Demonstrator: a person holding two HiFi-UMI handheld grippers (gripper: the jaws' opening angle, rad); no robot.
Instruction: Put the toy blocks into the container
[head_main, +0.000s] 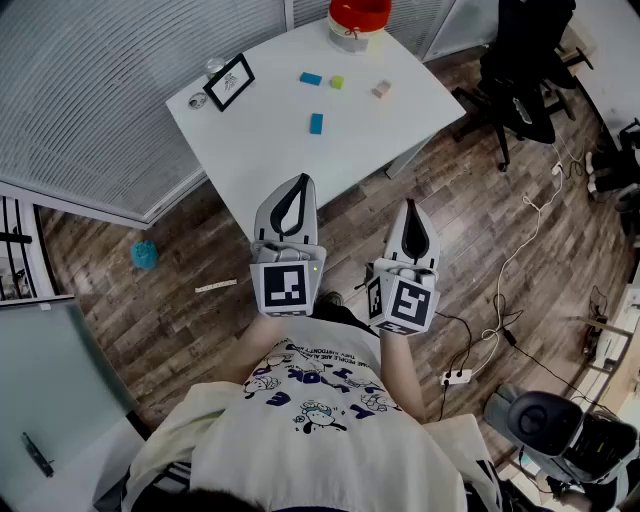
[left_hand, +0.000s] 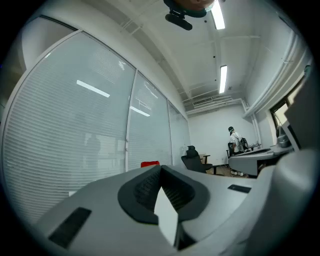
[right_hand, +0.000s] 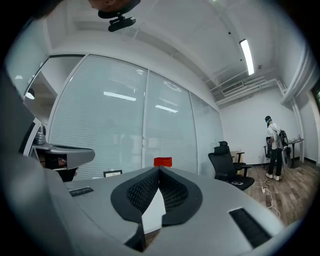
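Head view: white worktop (head_main: 270, 150) at top of frame. Red container (head_main: 358, 18) stands at its far edge. Four blocks lie loose on the worktop, apart from the container: blue block (head_main: 310, 78), green block (head_main: 337, 82) just beside it, tan block (head_main: 381, 89), second blue block (head_main: 316, 123) nearer the person. Picture frame (head_main: 229, 82) stands at the left corner. Left gripper (head_main: 298, 182) and right gripper (head_main: 411, 206) are held side by side over the wooden floor (head_main: 150, 300), short of the worktop's near edge, tips toward it. Left gripper view: left gripper (left_hand: 161, 168) closed tip to tip, nothing between the jaws; top of the container (left_hand: 150, 163) shows just above them. Right gripper view: right gripper (right_hand: 159, 170) likewise closed and empty; container (right_hand: 163, 161) straight ahead beyond the tips, picture frame (right_hand: 112, 173) to its left, office chair (right_hand: 227, 167) to the right.
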